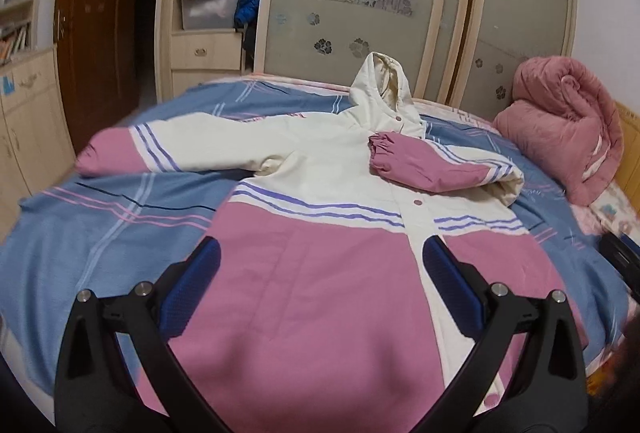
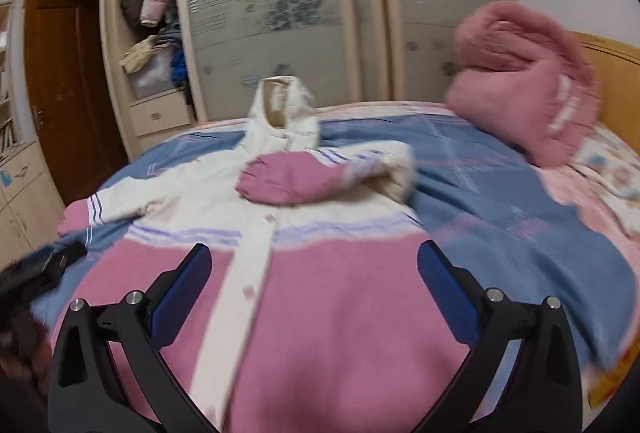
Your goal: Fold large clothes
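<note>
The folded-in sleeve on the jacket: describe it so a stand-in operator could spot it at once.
Find the bed with the blue plaid cover; a cream and pink hooded jacket lies face up on it. The folded-in sleeve lies across the chest just below the hood, pink cuff toward the snap placket. The other sleeve lies stretched out flat on the cover.

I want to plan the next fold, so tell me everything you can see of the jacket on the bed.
The jacket is a padded-looking hooded coat, cream on top, pink below, with purple stripes between and pink snaps down a cream front strip. It lies front up, closed, flat on the blue plaid bedspread, hood toward the wardrobe. One sleeve is folded across the chest; the other sleeve lies stretched out sideways. No gripper touches it.
</note>
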Tool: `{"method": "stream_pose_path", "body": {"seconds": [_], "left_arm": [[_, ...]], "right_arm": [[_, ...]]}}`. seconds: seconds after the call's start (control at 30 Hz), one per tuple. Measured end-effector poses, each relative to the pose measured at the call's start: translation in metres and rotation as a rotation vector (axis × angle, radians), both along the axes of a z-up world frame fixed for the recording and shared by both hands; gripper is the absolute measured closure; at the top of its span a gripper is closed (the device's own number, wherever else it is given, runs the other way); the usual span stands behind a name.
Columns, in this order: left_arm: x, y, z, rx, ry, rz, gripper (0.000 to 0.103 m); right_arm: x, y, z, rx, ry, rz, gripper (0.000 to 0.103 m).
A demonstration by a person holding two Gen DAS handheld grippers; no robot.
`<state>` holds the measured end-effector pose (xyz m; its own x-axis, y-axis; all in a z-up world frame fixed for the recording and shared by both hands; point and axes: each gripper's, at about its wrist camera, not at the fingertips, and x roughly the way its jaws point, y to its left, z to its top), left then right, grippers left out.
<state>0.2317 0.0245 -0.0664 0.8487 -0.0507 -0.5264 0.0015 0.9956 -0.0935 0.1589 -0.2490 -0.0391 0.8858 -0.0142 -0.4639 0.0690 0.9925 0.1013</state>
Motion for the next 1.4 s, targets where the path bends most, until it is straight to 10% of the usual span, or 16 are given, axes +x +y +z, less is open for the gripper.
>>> {"method": "stream_pose_path", "body": {"seconds": [0.33,1.4], "left_arm": [[-0.061,0.005,-0.012,0.120,-0.070,-0.029,0.002],[-0.107,0.024,-0.067,0.034,-0.052,0.070,0.002]], "right_arm": [[-0.080,0.012,-0.013,-0.083,0.054,0.017,0.001],[-0.092,0.038,-0.034,-0.165,-0.148,0.133,0.001]]}}
